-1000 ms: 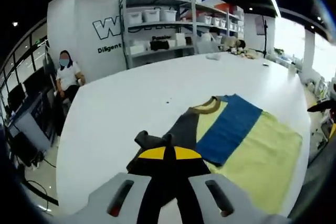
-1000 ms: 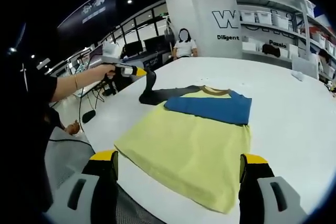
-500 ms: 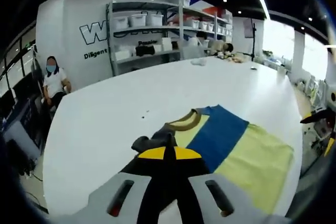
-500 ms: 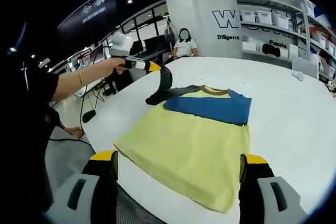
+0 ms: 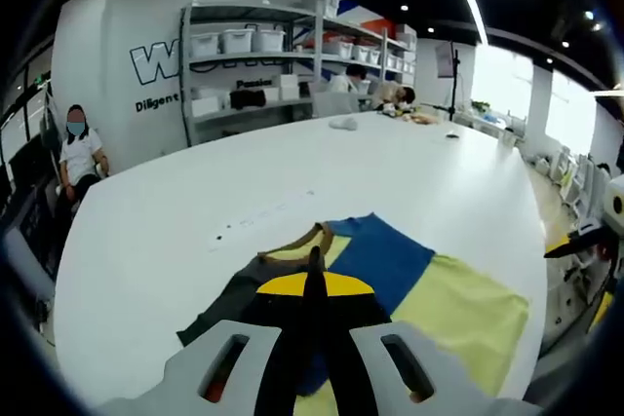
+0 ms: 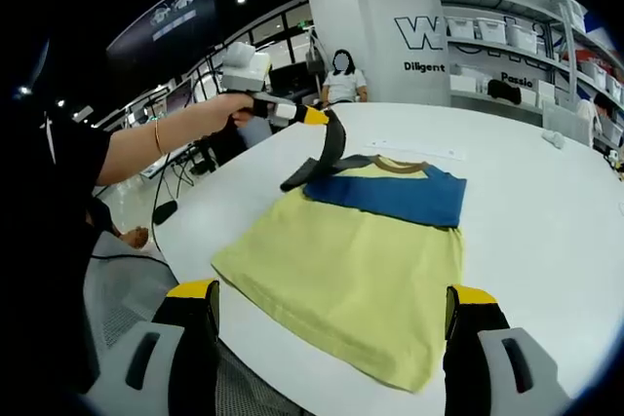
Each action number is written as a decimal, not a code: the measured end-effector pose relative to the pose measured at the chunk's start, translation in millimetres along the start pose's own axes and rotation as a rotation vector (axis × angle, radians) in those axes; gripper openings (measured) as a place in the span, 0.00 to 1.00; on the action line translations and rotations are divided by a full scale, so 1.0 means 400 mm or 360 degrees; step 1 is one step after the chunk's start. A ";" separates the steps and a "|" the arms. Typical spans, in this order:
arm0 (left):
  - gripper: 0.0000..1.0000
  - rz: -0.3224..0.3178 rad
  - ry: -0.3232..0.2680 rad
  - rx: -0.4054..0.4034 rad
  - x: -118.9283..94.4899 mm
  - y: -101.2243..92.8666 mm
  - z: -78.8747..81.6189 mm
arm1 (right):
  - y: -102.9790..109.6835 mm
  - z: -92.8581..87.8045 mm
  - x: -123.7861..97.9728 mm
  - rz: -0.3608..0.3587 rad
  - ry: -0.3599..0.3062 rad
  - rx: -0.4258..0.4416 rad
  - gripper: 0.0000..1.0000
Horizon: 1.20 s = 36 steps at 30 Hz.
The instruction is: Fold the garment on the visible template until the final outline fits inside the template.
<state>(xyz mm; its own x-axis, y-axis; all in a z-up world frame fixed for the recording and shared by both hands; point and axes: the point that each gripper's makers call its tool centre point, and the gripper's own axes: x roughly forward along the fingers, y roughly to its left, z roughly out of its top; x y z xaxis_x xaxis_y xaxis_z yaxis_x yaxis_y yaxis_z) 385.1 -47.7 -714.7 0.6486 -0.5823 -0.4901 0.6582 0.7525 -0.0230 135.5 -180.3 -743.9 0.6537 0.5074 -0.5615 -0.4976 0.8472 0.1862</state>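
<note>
A yellow T-shirt (image 6: pixel 351 260) with a blue chest band (image 6: pixel 390 197) and a brown collar (image 6: pixel 395 165) lies flat on the white table (image 6: pixel 546 211). My left gripper (image 6: pixel 314 116), held in a hand, is shut on the shirt's dark grey sleeve (image 6: pixel 329 148). It holds the sleeve up off the table beside the collar. In the left gripper view, my left gripper (image 5: pixel 312 278) pinches the sleeve (image 5: pixel 229 297) with the shirt (image 5: pixel 458 304) beyond it. My right gripper (image 6: pixel 331 291) stands open at the shirt's near hem, its jaws wide apart and holding nothing.
A faint strip of marks (image 6: pixel 414 151) runs across the table past the collar. Metal shelves (image 5: pixel 253 56) with white bins line the far wall. A person (image 5: pixel 78 148) sits past the table's end. The table edge (image 6: pixel 185 241) is close on the left, with chairs below.
My left gripper has lifted the grey sleeve higher and carried it toward the collar and the shirt's body. The right gripper and the rest of the shirt have stayed put.
</note>
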 end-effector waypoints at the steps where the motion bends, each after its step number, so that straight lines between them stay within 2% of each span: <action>1: 0.00 -0.0005 0.0002 0.0011 0.005 -0.006 0.002 | 0.000 0.000 0.000 0.0001 0.0001 0.0001 0.99; 12: 0.00 -0.0111 0.0019 0.0021 0.082 -0.095 0.025 | -0.005 -0.010 -0.005 -0.0007 0.0012 0.0018 0.99; 23: 0.00 -0.0168 0.0065 0.0028 0.134 -0.150 0.032 | -0.005 -0.016 -0.002 0.0001 0.0034 0.0015 0.99; 30: 0.00 -0.0201 0.0053 0.0020 0.157 -0.185 0.058 | -0.009 -0.023 -0.005 -0.0004 0.0039 0.0024 0.99; 36: 0.00 -0.0231 0.0090 0.0041 0.185 -0.212 0.042 | -0.009 -0.026 -0.008 -0.0007 0.0037 0.0035 0.99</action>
<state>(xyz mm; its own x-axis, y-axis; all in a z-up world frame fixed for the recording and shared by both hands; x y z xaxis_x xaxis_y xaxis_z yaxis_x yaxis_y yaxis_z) 383.6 -159.8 -734.4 0.5241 -0.6656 -0.5314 0.7534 0.6532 -0.0752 129.2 -186.6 -751.3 0.6424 0.4998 -0.5810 -0.4819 0.8529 0.2008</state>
